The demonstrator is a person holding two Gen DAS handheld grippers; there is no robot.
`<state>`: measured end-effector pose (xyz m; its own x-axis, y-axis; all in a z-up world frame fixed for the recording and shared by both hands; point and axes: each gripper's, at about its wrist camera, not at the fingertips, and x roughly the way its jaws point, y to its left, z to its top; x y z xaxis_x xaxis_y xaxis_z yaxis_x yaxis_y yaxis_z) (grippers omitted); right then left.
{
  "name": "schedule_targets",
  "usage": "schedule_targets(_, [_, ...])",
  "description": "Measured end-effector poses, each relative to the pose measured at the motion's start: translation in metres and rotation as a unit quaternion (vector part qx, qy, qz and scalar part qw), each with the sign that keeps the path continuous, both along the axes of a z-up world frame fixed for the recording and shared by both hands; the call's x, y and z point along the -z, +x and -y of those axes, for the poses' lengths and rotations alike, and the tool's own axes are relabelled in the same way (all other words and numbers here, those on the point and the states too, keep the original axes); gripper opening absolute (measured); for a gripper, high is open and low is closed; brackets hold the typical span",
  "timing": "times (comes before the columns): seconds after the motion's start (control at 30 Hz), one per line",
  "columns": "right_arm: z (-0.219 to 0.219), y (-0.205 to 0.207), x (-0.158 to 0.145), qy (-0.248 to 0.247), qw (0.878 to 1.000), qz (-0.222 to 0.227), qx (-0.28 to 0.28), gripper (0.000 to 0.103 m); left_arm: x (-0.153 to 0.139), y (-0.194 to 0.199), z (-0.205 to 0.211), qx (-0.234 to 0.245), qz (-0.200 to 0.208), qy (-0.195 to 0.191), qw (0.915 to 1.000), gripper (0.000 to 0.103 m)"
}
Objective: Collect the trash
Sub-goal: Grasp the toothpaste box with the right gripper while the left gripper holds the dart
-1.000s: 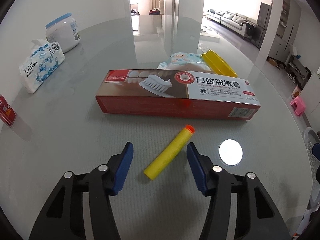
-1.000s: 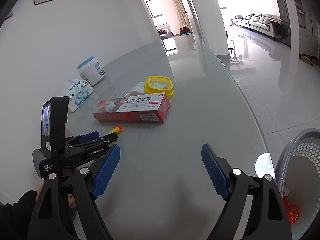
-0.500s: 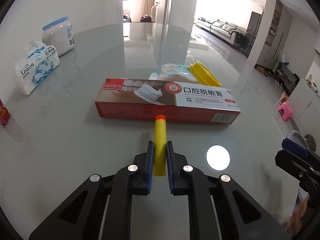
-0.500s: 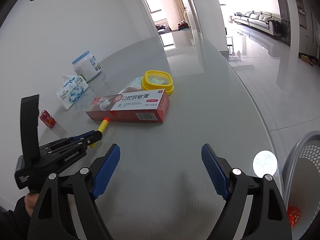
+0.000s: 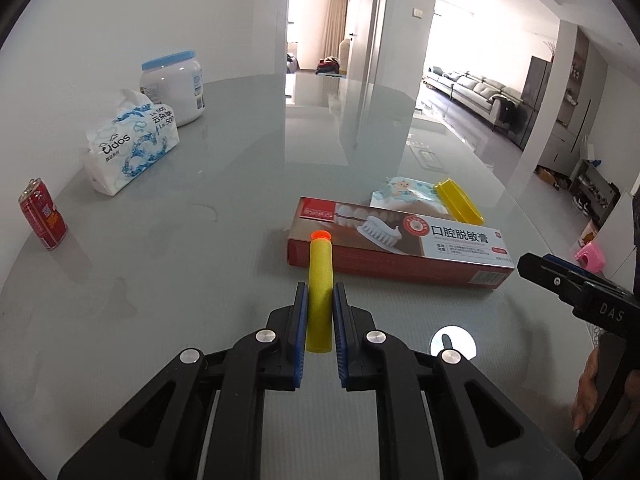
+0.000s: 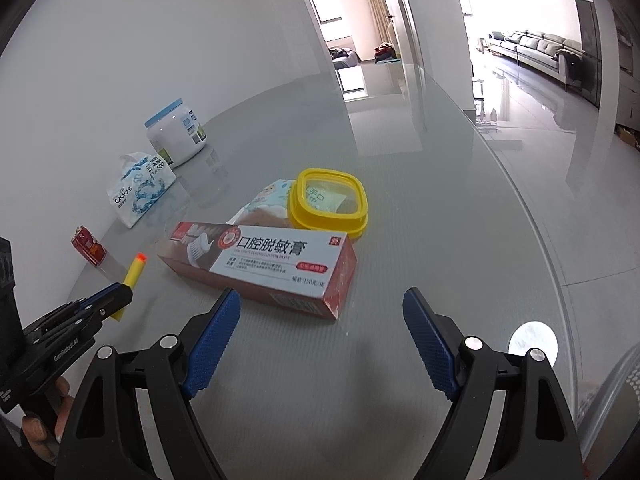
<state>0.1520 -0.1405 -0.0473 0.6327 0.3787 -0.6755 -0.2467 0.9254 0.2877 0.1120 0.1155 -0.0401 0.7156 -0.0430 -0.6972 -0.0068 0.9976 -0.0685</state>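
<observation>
My left gripper (image 5: 320,294) is shut on a yellow foam dart (image 5: 319,280) with an orange tip and holds it lifted above the grey glass table (image 5: 200,264). The dart also shows in the right wrist view (image 6: 133,269), sticking out of the left gripper (image 6: 120,294). My right gripper (image 6: 320,312) is open and empty, just in front of a red toothpaste box (image 6: 264,260) that lies flat on the table. The box also shows in the left wrist view (image 5: 400,248), beyond the dart.
A yellow lidded container (image 6: 329,202) and a wipes pack (image 6: 268,196) lie behind the box. A tissue pack (image 5: 128,148), a white jar (image 5: 172,88) and a small red can (image 5: 42,220) stand at the left. A mesh bin's rim (image 6: 612,392) shows at lower right, off the table edge.
My left gripper closed on the foam dart and lifted it off the table, tilting up. My right gripper moved closer to the toothpaste box and stayed open.
</observation>
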Motion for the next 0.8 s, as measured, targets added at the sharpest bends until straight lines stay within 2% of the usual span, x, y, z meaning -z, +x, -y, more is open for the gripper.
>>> schedule_targets(0.17, [-0.011, 0.025, 0.001, -0.02, 1.0, 0.006, -0.022, 0.08, -0.002, -0.004, -0.01, -0.013, 0.005, 0.002, 0.9999, 0.013])
schedule_targets(0.53, [-0.026, 0.059, 0.007, -0.004, 0.997, -0.003, -0.082, 0.083, -0.006, -0.005, -0.023, -0.018, 0.015, -0.014, 0.9996, 0.013])
schedule_targets(0.8, [-0.04, 0.039, 0.009, 0.001, 0.992, -0.018, -0.124, 0.083, -0.009, -0.007, -0.03, -0.03, 0.019, -0.021, 0.9992, 0.013])
